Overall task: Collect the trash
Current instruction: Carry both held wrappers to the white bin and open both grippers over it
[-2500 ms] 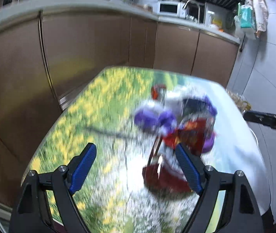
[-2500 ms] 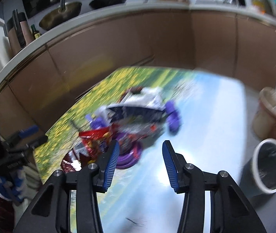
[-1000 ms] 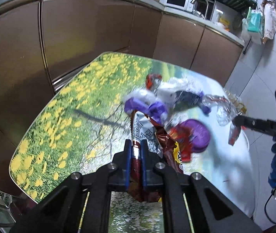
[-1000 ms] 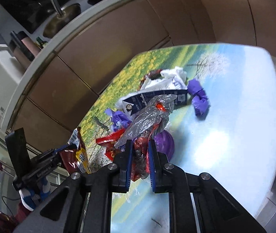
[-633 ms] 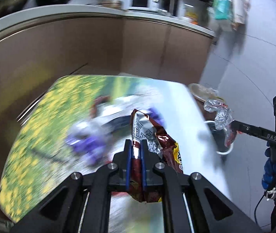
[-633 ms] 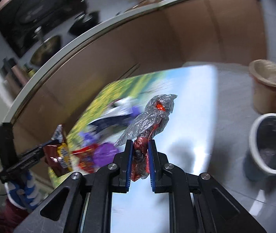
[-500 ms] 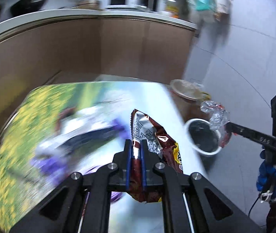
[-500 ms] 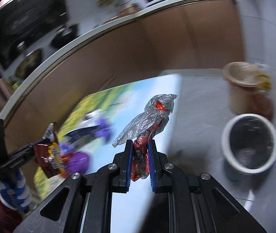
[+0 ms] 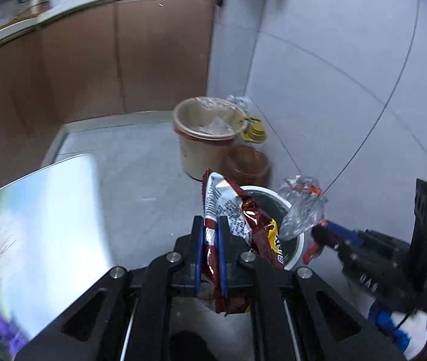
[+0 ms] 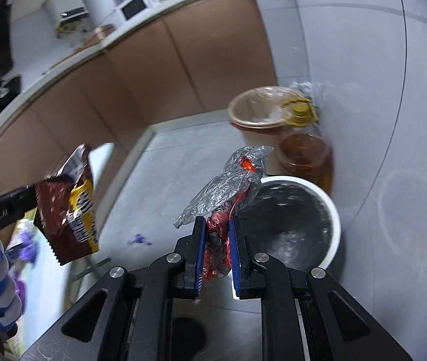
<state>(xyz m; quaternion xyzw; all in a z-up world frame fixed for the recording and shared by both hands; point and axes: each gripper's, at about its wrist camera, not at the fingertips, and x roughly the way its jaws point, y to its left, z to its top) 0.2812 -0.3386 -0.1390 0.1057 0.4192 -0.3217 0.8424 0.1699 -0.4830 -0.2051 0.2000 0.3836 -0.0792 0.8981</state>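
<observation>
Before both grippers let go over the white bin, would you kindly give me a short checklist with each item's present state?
1. Left gripper shut on the brown snack bag: ok.
2. Right gripper shut on the crumpled clear and red wrapper: ok.
3. White bin open, nothing covering its mouth: ok.
4. Snack bag directly above the bin's mouth: cannot tell; in the left wrist view it overlaps only the near rim.
5. Wrapper directly above the bin's mouth: cannot tell; it sits at the rim's left edge.
6. Tan lined bin stands apart, behind the white bin: ok.

Bins [image 10: 332, 234] on grey tiled floor [image 10: 165, 180]
</observation>
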